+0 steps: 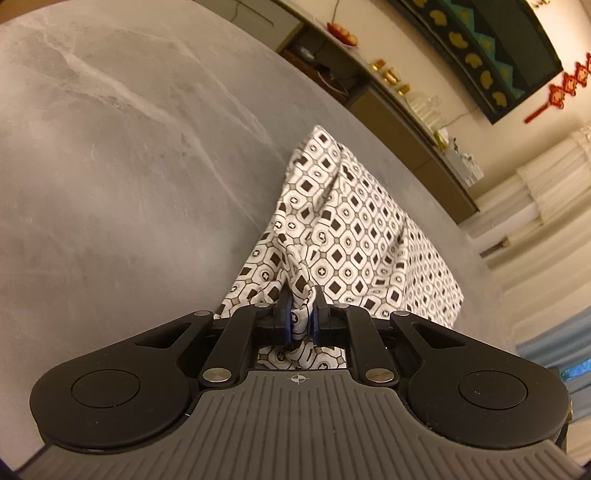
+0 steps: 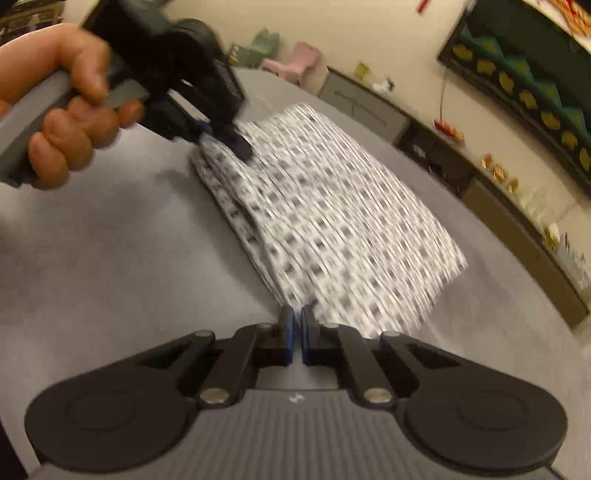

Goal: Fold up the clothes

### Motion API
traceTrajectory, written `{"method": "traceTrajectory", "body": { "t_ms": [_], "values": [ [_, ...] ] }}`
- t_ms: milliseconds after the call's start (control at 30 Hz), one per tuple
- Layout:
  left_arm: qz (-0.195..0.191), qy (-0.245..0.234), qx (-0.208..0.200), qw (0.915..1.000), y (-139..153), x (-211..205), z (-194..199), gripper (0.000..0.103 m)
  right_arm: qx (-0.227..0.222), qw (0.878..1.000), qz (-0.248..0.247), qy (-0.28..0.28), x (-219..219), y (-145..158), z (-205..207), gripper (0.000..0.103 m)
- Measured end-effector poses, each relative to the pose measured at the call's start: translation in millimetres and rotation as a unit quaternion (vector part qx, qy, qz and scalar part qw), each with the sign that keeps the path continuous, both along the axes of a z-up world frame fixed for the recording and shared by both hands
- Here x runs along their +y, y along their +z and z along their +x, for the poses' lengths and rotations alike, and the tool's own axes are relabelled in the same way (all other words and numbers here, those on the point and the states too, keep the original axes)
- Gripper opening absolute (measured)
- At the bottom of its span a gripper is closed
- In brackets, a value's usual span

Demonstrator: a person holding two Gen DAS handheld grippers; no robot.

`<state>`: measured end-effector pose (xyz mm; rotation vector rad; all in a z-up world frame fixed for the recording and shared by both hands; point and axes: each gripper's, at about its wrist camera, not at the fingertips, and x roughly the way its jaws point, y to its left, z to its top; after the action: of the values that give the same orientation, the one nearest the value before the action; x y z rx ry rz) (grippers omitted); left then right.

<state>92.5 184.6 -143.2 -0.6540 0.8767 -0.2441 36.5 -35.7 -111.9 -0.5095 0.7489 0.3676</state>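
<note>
On the grey table (image 1: 110, 155) a patterned cloth (image 1: 354, 229) lies spread, and the left claw (image 1: 301, 314) has a bunched fold of its near edge clamped tight between its blue-lined fingers (image 1: 283, 314), the fabric rising in a pinched ridge just ahead of the tips and showing again below them. From the right wrist view the same claw (image 2: 236, 142) comes in from the upper left, held by a hand (image 2: 70, 122) wrapped round its grey handle, its tips biting the far left corner of the cloth (image 2: 332, 229). The right claw (image 2: 297, 328) sits at the near corner of the cloth with its fingers drawn together to a thin slit; the cloth's edge is just beside the tips, but the blur does not let me tell whether any fabric is caught between them. Nothing stands between either claw and the cloth — the table around it is bare grey, marbled with pale streaks. Beyond the table's far edge runs a low sideboard (image 1: 417, 122) with small gold-coloured cups (image 1: 391, 75) and a red dish (image 1: 341, 33), under a dark wall panel (image 1: 491, 48) with green and gold shapes; pale curtains (image 1: 546, 206) hang at the right. The cloth is white with a repeating print of dark squares and rings inside outlined octagons, lying in layers with soft creases.
</note>
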Motion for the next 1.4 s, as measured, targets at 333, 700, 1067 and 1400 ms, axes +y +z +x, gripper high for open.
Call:
{"method": "traceTrajectory", "body": {
  "t_ms": [333,700,1067,1400],
  "values": [
    [0.053,0.015,-0.096,0.9938,58.0,13.0,-23.3,0.055,-0.032,0.985,0.158,-0.054,-37.0,76.7,32.6,0.038],
    [0.162,-0.104,-0.057,0.9795,36.3,-50.3,114.8,0.046,0.001,0.970,0.167,-0.174,-58.0,21.5,151.3,0.056],
    [0.073,-0.055,-0.029,0.9954,28.0,-27.0,131.8,0.000,0.047,0.934,0.297,-0.193,-118.2,-7.1,154.7,0.000],
    [0.146,-0.090,-0.068,0.9828,55.0,-30.7,133.6,0.020,0.022,0.928,0.311,-0.207,-132.0,13.2,164.9,0.044]
  ]
}}
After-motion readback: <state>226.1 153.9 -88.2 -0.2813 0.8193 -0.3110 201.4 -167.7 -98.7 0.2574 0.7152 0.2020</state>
